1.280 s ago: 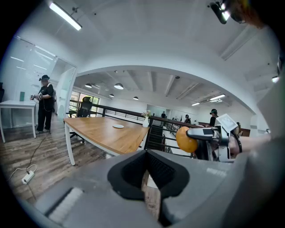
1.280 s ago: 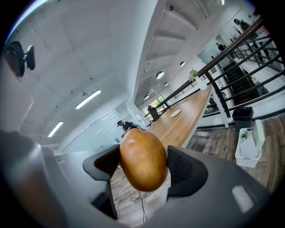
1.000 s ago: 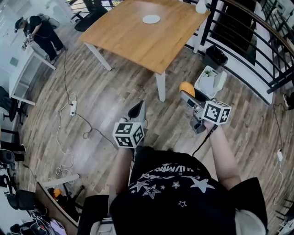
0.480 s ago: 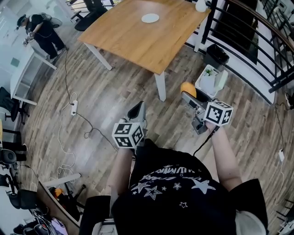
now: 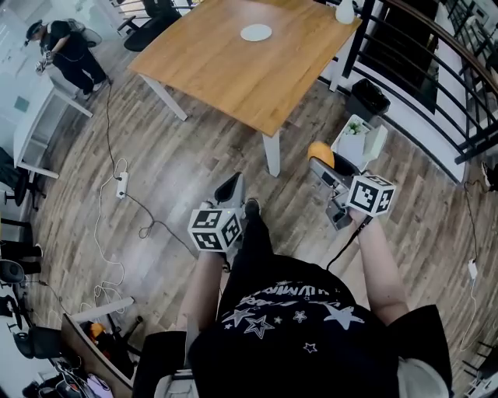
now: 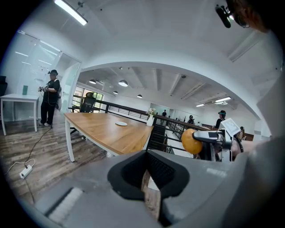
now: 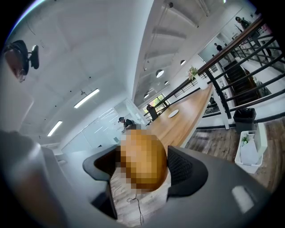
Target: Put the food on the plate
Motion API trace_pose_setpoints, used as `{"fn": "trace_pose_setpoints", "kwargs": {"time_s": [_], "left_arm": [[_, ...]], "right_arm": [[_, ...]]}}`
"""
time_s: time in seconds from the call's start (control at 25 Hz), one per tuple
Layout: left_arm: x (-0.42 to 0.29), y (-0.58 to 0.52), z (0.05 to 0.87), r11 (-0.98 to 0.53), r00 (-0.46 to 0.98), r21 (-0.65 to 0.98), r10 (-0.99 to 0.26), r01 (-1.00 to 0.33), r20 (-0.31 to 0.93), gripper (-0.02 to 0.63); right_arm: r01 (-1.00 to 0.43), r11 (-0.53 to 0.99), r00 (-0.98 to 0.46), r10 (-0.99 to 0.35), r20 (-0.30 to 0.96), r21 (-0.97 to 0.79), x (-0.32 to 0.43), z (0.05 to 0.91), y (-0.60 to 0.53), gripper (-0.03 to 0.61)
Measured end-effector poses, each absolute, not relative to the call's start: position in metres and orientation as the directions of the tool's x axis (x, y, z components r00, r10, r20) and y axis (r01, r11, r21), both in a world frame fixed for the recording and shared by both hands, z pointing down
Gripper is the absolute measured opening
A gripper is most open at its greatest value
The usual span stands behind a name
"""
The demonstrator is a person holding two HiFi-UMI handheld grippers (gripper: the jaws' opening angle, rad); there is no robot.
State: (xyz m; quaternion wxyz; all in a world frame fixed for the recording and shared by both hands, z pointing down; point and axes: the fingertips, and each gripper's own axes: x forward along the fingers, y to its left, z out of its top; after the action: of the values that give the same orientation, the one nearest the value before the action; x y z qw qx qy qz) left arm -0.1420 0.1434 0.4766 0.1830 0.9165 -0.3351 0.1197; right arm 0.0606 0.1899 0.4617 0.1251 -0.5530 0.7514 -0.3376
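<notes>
An orange-brown round piece of food [image 5: 320, 149] sits between the jaws of my right gripper [image 5: 318, 160], which is shut on it and held at waist height over the wood floor. In the right gripper view the food [image 7: 143, 162] fills the gap between the pads. A small white plate [image 5: 256, 33] lies on the wooden table [image 5: 257, 78] well ahead, also seen as the plate [image 7: 173, 113] and plate [image 6: 121, 124]. My left gripper [image 5: 231, 186] is shut with nothing in it; its jaws [image 6: 147, 180] point toward the table. The food [image 6: 191, 141] shows at the right there.
A white bin [image 5: 354, 140] and a black bin [image 5: 366, 97] stand by the black railing [image 5: 436, 85] on the right. A cable and power strip [image 5: 122, 183] lie on the floor at left. A person [image 5: 66, 50] stands by a white desk far left. A vase [image 5: 345, 11] stands on the table's corner.
Both grippers keep their pose and the food stays gripped. The view has shifted slightly toward the table, and a shoe now shows beside the left gripper.
</notes>
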Motion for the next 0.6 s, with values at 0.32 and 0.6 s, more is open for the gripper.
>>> {"fn": "trace_pose_setpoints", "kwargs": {"time_s": [0.32, 0.6], "left_arm": [[-0.115, 0.057, 0.475, -0.733, 0.777, 0.280, -0.525, -0.620, 0.347, 0.000], [-0.093, -0.035, 0.476, -0.763, 0.800, 0.281, -0.477, -0.582, 0.363, 0.000]], "right_arm": [[-0.748, 0.093, -0.299, -0.931, 0.208, -0.657, 0.089, 0.462, 0.115, 0.339], [-0.740, 0.041, -0.266, -0.935, 0.236, -0.672, 0.101, 0.471, 0.033, 0.339]]}}
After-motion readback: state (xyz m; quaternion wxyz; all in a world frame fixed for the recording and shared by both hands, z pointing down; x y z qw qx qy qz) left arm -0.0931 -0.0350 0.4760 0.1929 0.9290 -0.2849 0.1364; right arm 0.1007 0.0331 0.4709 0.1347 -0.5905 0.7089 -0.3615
